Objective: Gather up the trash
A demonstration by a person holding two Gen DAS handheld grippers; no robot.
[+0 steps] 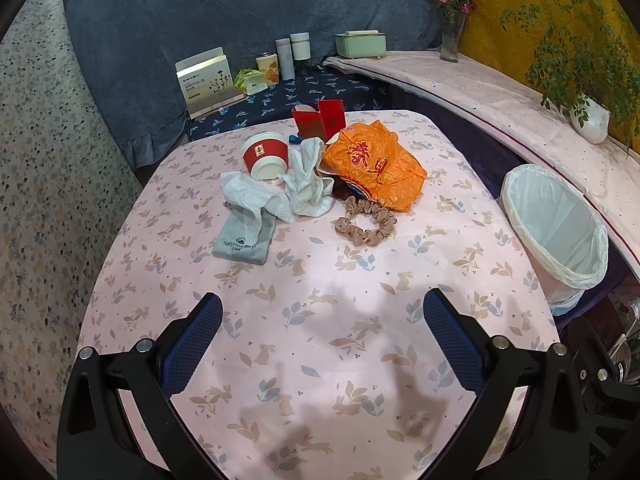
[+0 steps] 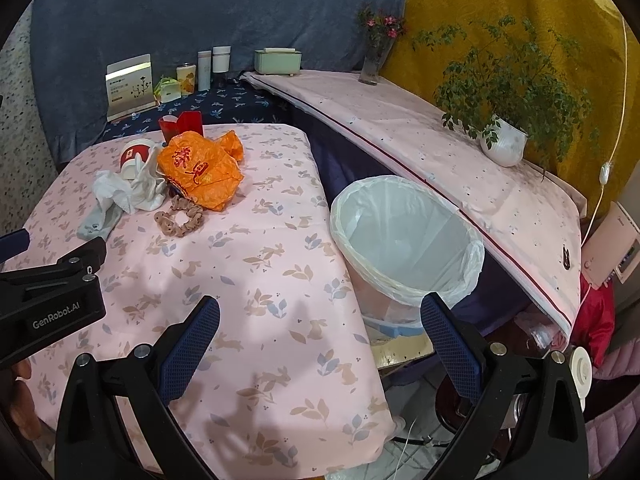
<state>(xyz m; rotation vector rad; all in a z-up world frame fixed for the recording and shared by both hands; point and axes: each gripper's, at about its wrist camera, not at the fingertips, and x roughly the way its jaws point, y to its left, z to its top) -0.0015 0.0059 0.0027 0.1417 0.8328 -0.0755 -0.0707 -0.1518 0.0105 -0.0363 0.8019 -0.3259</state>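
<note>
Probably a home: rabbit-print tablecloth [image 1: 320, 320]; potted plant [image 2: 504, 144]; flower vase [image 1: 451, 40]; lined wastebasket [image 2: 404, 248].

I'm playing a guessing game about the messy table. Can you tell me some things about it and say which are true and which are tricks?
1. The trash bin has a white liner and looks empty. True.
2. The orange plastic bag is already in the bin. False: it lies on the table.
3. The left gripper and the right gripper are both open and hold nothing. True.
4. The red paper cup stands upright. False: it lies on its side.
5. The scrunchie lies next to the orange bag. True.
6. The bin stands on the table. False: it stands beside it.
</note>
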